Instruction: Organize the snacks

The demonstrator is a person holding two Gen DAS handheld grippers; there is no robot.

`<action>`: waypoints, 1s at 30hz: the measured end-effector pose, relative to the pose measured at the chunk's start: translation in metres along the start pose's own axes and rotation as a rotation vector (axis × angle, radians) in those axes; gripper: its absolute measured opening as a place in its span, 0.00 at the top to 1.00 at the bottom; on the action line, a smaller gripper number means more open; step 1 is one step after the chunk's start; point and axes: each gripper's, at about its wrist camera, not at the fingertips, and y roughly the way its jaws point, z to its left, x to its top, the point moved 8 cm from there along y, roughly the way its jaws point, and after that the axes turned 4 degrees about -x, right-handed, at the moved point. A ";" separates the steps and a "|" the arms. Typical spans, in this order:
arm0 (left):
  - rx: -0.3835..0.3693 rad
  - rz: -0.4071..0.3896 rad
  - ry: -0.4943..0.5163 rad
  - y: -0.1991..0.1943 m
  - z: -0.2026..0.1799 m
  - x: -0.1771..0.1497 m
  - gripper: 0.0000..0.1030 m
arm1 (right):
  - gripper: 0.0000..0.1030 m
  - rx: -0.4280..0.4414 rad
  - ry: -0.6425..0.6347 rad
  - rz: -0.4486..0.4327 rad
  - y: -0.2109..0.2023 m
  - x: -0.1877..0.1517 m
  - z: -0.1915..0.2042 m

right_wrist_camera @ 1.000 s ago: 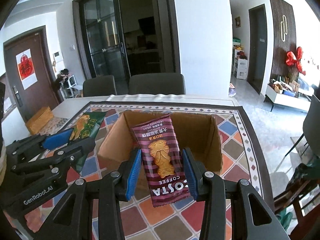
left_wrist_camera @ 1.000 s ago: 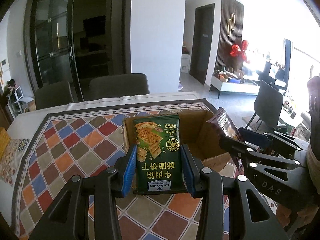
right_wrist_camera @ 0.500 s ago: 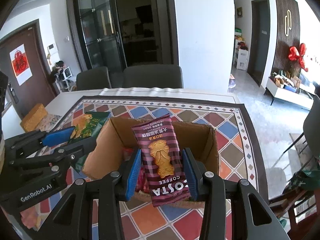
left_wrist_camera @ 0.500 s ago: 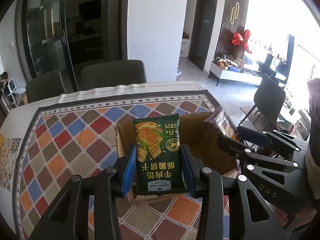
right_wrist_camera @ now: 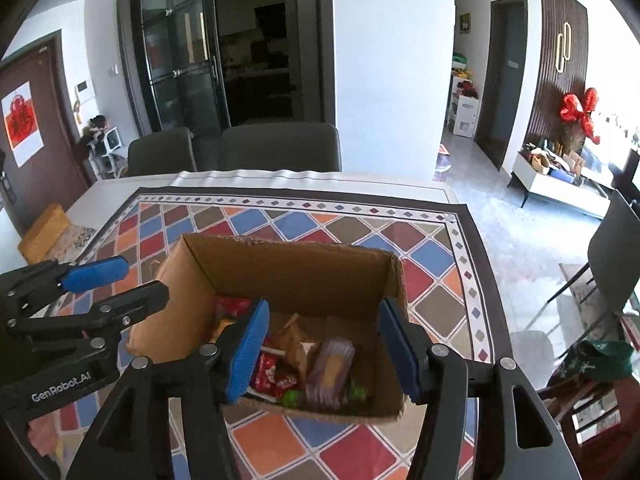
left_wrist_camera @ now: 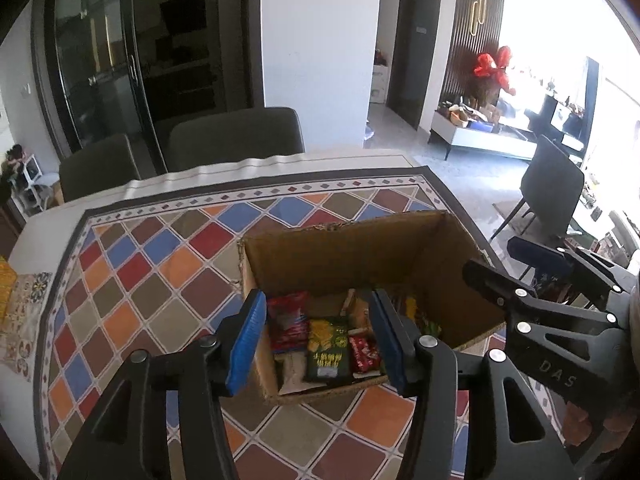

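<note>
Tablecloth point(left_wrist_camera: 160, 264): snacks point(left_wrist_camera: 326, 344) beneath spread tools point(left_wrist_camera: 316, 336).

Home dining room: table point(right_wrist_camera: 440, 196), chairs point(right_wrist_camera: 280, 148)

Tablecloth point(left_wrist_camera: 168, 264): diamond check in red, blue, orange, brown, olive; white-and-dark border. Cardboard box point(left_wrist_camera: 360, 248): plain tan. Green packet point(left_wrist_camera: 328, 346): yellow print. Purple striped packet point(right_wrist_camera: 330, 372). Left tongs point(left_wrist_camera: 318, 340), right tongs point(right_wrist_camera: 326, 354): black, blue pads.

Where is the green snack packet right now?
In the left wrist view the green packet lies inside the cardboard box, near its front wall, between a red packet and a small red bar.
</note>
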 end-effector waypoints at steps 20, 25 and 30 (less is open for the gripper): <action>0.064 -0.207 0.005 -0.092 -0.016 -0.061 0.21 | 0.23 -0.035 0.053 -0.159 -0.085 -0.060 -0.007; 0.100 -0.275 0.003 -0.117 -0.019 -0.075 0.18 | 0.18 -0.065 0.066 -0.222 -0.114 -0.075 -0.008; 0.146 -0.357 0.018 -0.144 -0.022 -0.089 0.13 | 0.18 -0.066 0.089 -0.255 -0.136 -0.091 -0.011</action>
